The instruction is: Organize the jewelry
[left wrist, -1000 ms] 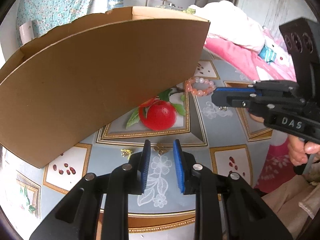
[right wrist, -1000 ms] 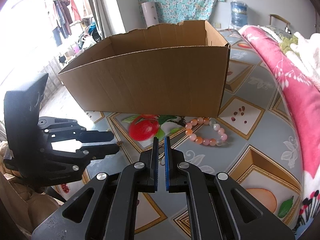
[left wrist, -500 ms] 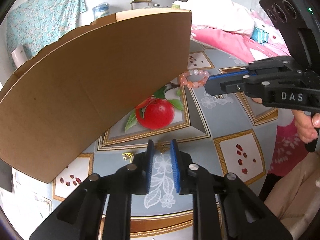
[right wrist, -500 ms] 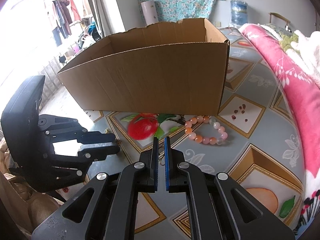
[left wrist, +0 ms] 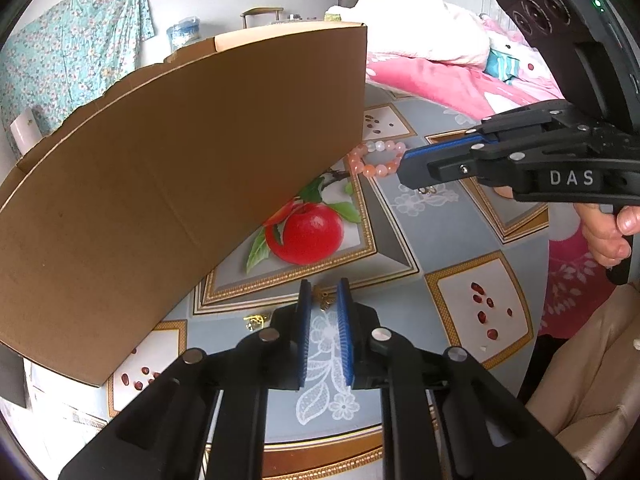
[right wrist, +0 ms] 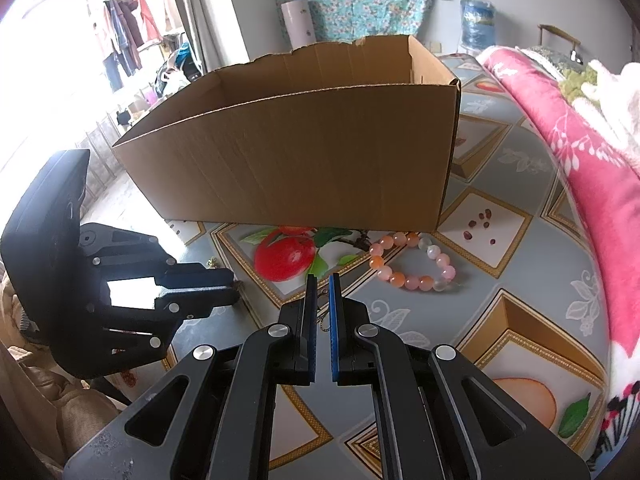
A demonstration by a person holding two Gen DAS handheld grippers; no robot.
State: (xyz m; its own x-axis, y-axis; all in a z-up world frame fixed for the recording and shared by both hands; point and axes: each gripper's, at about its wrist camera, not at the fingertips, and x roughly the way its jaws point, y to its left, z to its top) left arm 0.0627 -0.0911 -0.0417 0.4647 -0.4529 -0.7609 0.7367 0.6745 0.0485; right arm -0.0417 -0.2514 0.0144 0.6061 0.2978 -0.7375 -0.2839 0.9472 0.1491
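Note:
My left gripper [left wrist: 324, 294] is low over the patterned tablecloth [left wrist: 440, 232]. It is shut on a small gold piece [left wrist: 325, 301] at its blue fingertips. A second small gold piece [left wrist: 256, 322] lies just left of it. A bracelet of pink and white beads [right wrist: 412, 260] lies by the corner of the open cardboard box [right wrist: 304, 148]. My right gripper [right wrist: 323, 280] hangs above the cloth near the bracelet. Its pads are shut on a thin gold piece [right wrist: 321, 322], which dangles under the tip in the left wrist view. The box's inside is hidden.
The tall box [left wrist: 180, 184] walls off the far left side. A pink blanket [right wrist: 580, 140] borders the table on the right. A person's hand [left wrist: 608, 236] holds the right gripper's handle. The table's rounded front edge [left wrist: 320, 452] is close below my left gripper.
My left gripper's jaws have closed in on the small gold piece, and the wrist has rolled a little. The right gripper has not moved.

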